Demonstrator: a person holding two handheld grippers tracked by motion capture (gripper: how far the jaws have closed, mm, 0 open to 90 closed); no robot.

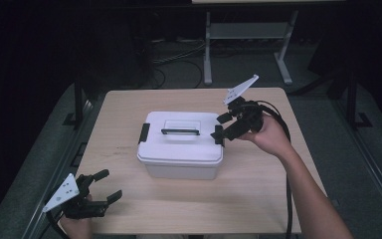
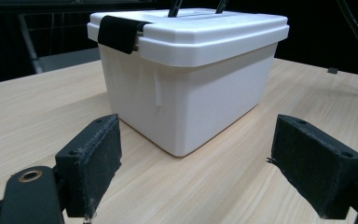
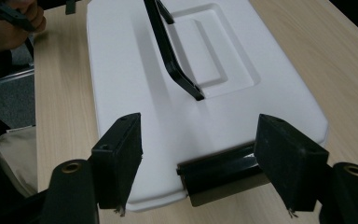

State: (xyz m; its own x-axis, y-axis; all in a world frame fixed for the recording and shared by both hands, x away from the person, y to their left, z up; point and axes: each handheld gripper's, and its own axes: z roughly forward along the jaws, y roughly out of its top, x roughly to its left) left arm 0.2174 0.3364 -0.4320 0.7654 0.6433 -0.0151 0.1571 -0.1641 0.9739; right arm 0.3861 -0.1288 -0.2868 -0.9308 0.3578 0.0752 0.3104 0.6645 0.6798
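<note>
Box (image 1: 181,149) sits mid-bench (image 1: 258,199), long axis running left to right. Right gripper (image 1: 222,127), jaws open, hovers at its right-end latch (image 3: 219,170), which lies between them. Left gripper (image 1: 105,185), open and empty, waits near the bench's near-left corner, well apart.

One white lidded storage box (image 1: 181,149), with one lid (image 3: 135,79). One black carry handle (image 1: 180,132) on top. Two black side latches: one at the box's left end (image 1: 143,132), one at its right end (image 1: 218,134). Two handheld two-jaw grippers: left gripper (image 1: 104,185), right gripper (image 1: 221,125). One grey three-cornered plate per gripper, two altogether. One wooden table (image 1: 258,189).
</note>
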